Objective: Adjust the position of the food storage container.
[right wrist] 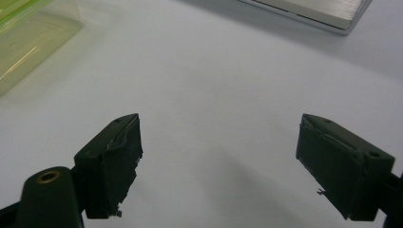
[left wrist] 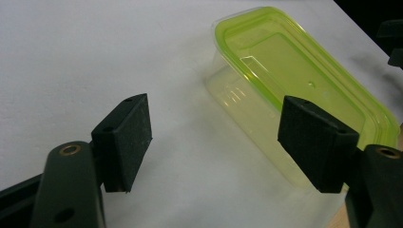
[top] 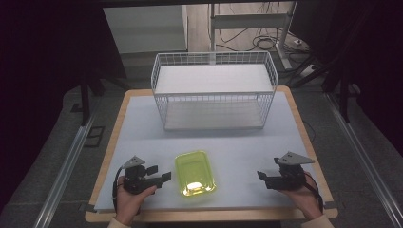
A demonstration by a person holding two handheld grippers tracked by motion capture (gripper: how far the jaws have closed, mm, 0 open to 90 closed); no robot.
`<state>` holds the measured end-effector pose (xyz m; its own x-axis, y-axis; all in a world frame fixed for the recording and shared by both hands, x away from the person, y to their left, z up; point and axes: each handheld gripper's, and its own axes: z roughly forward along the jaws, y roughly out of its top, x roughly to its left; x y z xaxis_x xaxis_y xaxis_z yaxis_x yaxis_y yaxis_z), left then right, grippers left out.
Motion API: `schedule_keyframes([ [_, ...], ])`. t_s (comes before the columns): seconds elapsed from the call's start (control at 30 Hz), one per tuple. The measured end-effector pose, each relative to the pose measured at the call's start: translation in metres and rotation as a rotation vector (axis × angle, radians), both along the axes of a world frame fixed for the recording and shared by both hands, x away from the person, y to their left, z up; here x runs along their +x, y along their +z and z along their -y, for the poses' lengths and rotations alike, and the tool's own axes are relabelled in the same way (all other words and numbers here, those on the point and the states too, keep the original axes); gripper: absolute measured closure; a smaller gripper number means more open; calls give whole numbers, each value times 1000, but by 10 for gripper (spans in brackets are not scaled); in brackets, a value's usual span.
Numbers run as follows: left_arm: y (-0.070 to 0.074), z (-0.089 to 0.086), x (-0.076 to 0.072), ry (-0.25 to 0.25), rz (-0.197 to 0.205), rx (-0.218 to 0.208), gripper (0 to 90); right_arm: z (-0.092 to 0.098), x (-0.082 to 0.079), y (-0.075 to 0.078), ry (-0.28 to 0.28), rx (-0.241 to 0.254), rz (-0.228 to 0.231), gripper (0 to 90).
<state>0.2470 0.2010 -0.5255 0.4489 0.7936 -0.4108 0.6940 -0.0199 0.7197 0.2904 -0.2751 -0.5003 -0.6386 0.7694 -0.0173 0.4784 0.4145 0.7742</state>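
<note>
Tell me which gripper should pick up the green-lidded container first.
Left, probably. The left gripper sits right beside the container, jaws open and pointed at its side; in the left gripper view the container lies just past the jaws. The right gripper, also open, is farther off across bare table.

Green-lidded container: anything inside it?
The container looks empty: through its clear wall in the left gripper view nothing shows. The green lid tints and partly covers the inside, so the far corners can't be checked.

Grey carpeted floor (top: 43,156) surrounds the table (top: 142,114); cables (top: 266,40) trail under a metal-framed desk (top: 247,21) behind.
</note>
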Motion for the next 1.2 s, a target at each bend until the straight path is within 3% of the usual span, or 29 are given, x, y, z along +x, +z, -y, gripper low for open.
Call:
schedule_keyframes([
  [0.2,2,-1,-1,3,8,5,265,-1,-2,-4,-10,-34,27,186],
  [0.4,3,-2,-2,0,11,14,265,-2,-6,-2,11,-18,33,233],
  [0.47,2,-2,-2,4,10,13,265,-3,-6,-1,41,-9,23,307],
  [0.53,2,-3,-1,8,9,18,264,-3,-8,0,69,-22,24,505],
  [0.63,2,-4,-1,7,10,17,263,-2,-8,5,87,-2,30,685],
  [0.73,2,-4,-1,8,14,19,261,-1,-9,9,114,5,23,781],
  [0.83,4,-5,-3,8,20,23,270,-2,-10,9,129,3,14,799],
  [0.9,5,-5,-4,-2,23,20,324,-3,-10,7,130,-1,11,797],
  [1.07,11,-4,-6,-43,5,22,803,-1,-9,6,123,11,3,756],
  [1.17,13,-1,-10,-86,-5,48,896,0,-8,5,120,18,0,739],
  [1.2,14,3,-15,-124,-9,74,898,1,-8,5,118,22,-2,724],
])
